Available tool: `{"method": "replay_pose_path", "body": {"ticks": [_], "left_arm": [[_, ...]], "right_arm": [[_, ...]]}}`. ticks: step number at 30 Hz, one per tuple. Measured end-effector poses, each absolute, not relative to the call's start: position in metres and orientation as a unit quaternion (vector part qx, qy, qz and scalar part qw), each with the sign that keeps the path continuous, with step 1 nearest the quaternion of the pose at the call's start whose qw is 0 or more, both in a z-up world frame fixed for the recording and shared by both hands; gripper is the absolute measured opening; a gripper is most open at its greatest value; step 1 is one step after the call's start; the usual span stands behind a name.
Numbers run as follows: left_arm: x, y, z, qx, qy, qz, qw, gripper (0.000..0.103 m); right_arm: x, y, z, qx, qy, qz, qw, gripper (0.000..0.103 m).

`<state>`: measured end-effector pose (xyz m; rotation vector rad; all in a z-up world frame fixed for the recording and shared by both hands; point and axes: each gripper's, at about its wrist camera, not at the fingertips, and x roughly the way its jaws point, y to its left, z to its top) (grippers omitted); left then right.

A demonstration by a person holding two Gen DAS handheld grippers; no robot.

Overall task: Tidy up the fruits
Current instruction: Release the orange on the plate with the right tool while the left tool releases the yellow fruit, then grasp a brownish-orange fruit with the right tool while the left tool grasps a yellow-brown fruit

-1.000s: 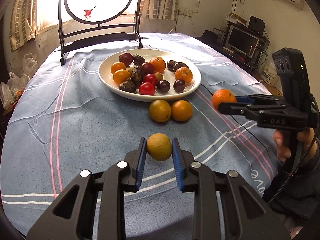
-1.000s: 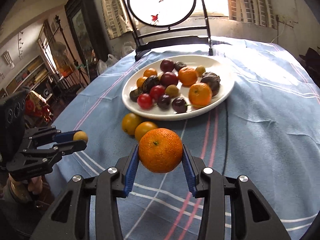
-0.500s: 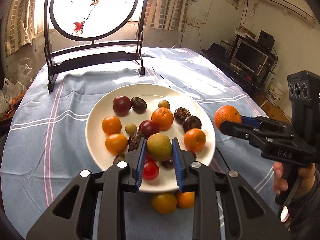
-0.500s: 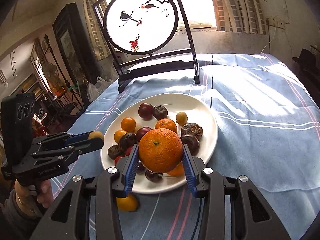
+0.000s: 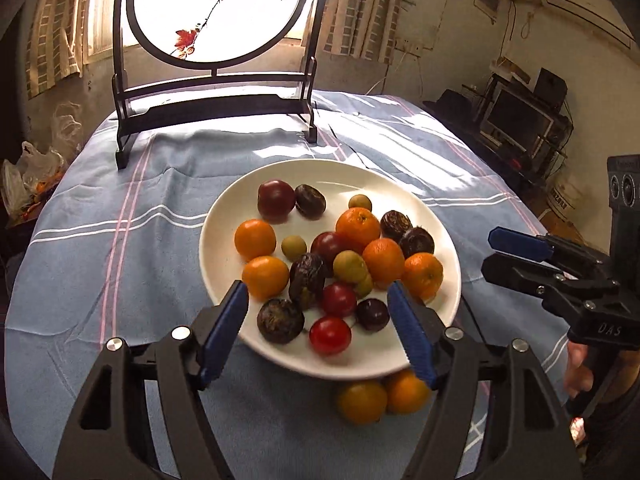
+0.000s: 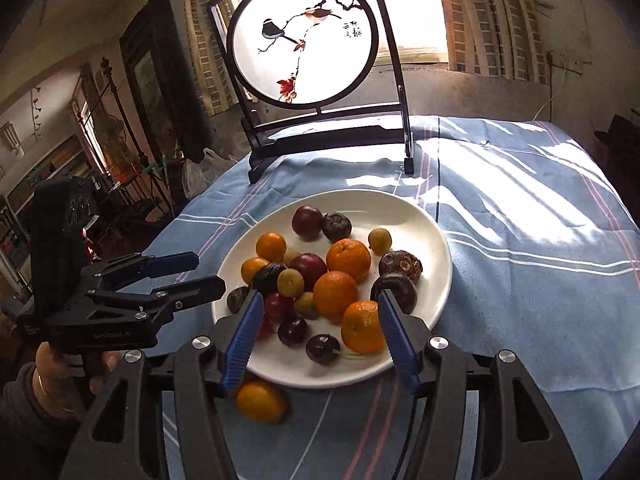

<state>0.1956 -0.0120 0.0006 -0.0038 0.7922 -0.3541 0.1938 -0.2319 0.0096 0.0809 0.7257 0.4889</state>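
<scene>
A white plate on the blue striped cloth holds several oranges, dark plums, red fruits and small green ones. My left gripper hovers over the plate's near side. Its jaws are opening with nothing pressed between them, and a yellow-green fruit lies in the pile just beyond. My right gripper hangs over the near rim, jaws opening, clear of the orange that rests among the fruit. Each gripper also shows in the other's view, empty: the right gripper and the left gripper. Two oranges lie on the cloth before the plate.
A round painted screen on a black stand stands at the table's far end. A thin black cable runs over the cloth near the plate. A monitor and shelves are off to the right, and plastic bags to the left.
Both grippers moved forward from the cloth to above the plate, carrying fruit. They have let go: the yellow-green fruit and the orange now lie on the plate, and both jaws stand wider.
</scene>
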Motion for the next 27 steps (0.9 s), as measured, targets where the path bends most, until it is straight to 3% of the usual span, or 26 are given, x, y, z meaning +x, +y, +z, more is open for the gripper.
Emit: {"method": "replay_pose_path", "body": {"ticks": [9,14,16,27], "left_arm": [[0.119,-0.009,-0.043,0.08,0.409,-0.167,0.894,0.076],[0.112,-0.003,-0.051,0.074,0.418,-0.166,0.89,0.076],[0.114,-0.003,-0.053,0.072,0.42,-0.165,0.889,0.076],[0.138,-0.032,-0.058,0.074,0.427,-0.166,0.886,0.075]], "right_arm": [[0.132,-0.184,-0.048,-0.053,0.402,0.284,0.869,0.06],[0.151,-0.172,-0.059,-0.042,0.416,0.276,0.865,0.052],[0.16,-0.168,-0.063,-0.036,0.427,0.275,0.86,0.042],[0.141,-0.224,-0.052,0.038,0.397,0.266,0.878,0.041]]}}
